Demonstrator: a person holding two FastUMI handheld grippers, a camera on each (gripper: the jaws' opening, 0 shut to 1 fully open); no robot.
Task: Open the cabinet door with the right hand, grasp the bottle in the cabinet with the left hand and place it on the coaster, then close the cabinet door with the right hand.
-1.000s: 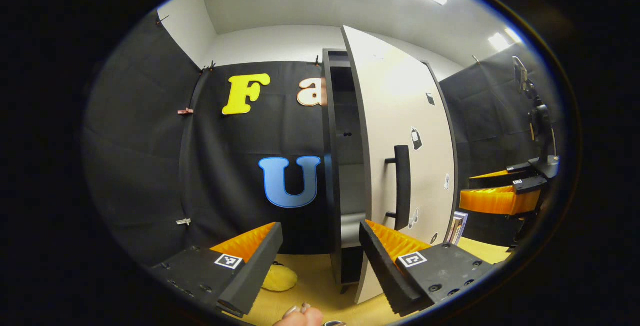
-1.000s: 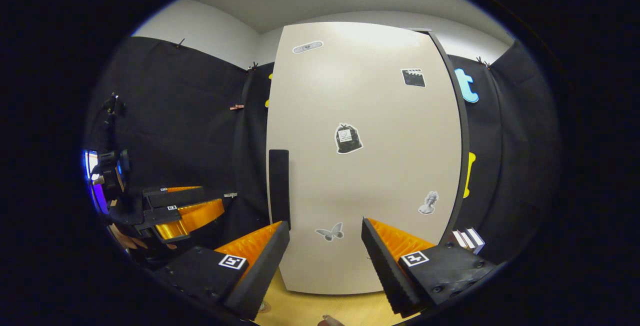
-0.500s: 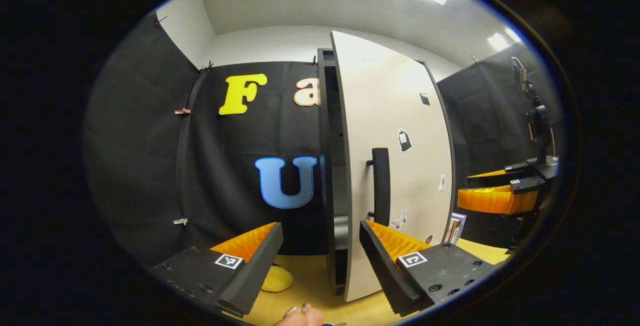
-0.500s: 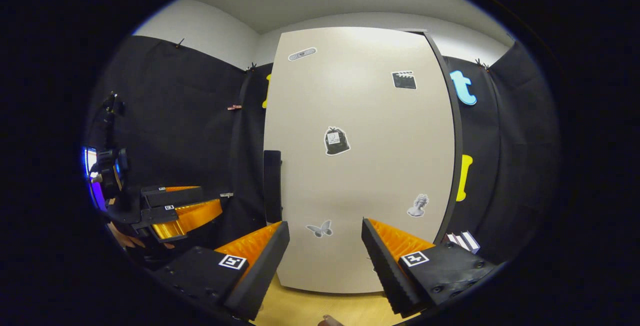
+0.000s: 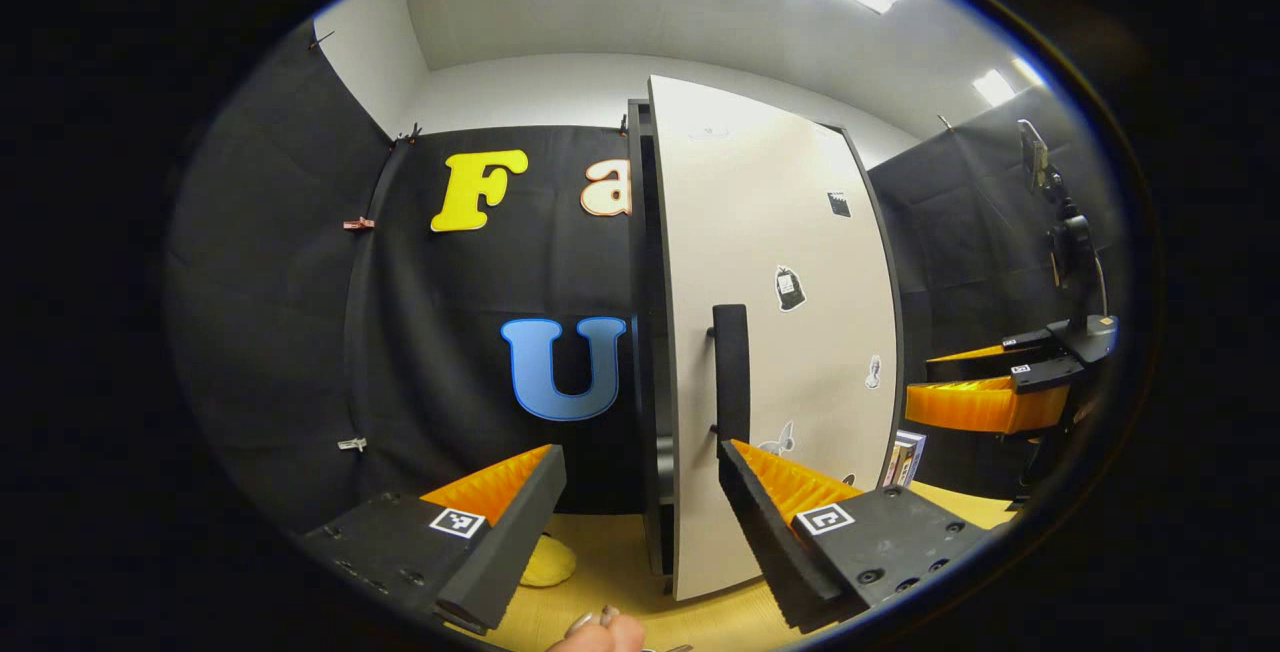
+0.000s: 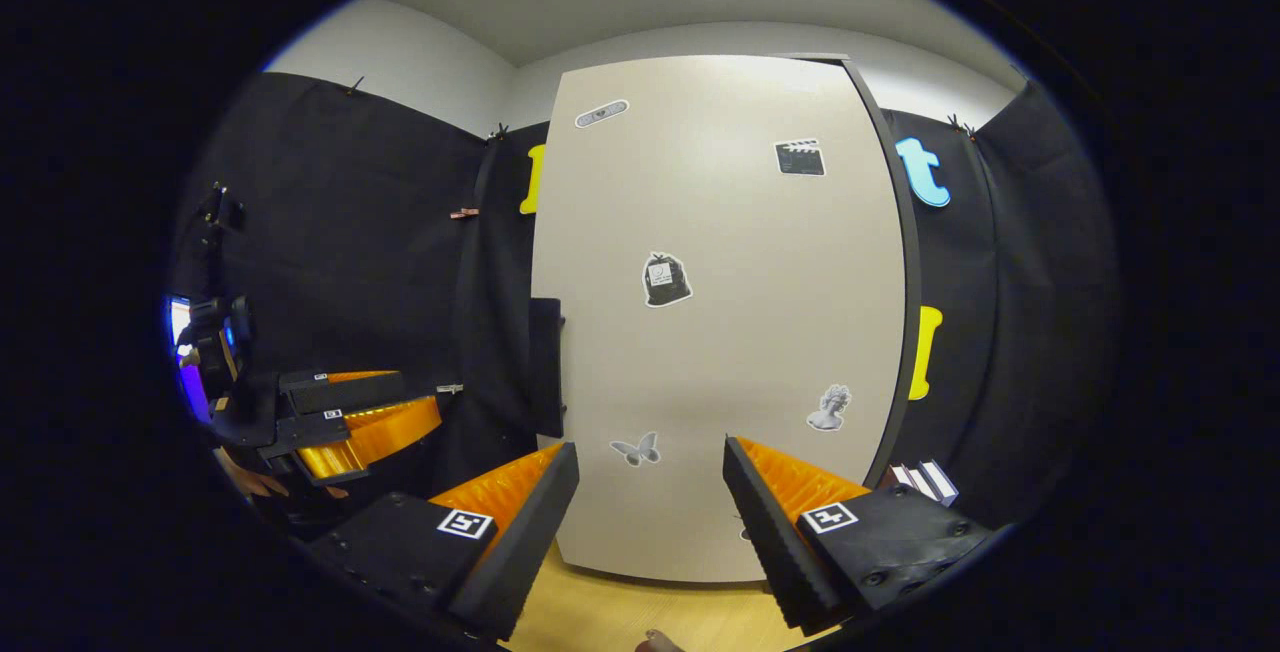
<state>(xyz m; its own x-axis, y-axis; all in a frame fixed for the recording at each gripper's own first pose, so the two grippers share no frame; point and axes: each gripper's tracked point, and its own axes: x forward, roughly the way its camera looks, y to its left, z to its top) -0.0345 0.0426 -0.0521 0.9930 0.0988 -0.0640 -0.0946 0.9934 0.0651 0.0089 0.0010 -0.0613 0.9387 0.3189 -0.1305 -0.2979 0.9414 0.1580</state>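
Cabinet door [image 6: 720, 332], pale, stands on the desk [image 6: 640, 612] almost shut, one dark handle [image 5: 731, 372] at its free edge, five stickers on its face. Left hand-held gripper [image 5: 640, 522] is released, empty, facing the door's edge. Right hand-held gripper [image 6: 650, 522] is released too, empty, before the door's lower part. One yellow item [image 5: 548, 564] lies on the desk near the cabinet's left corner.
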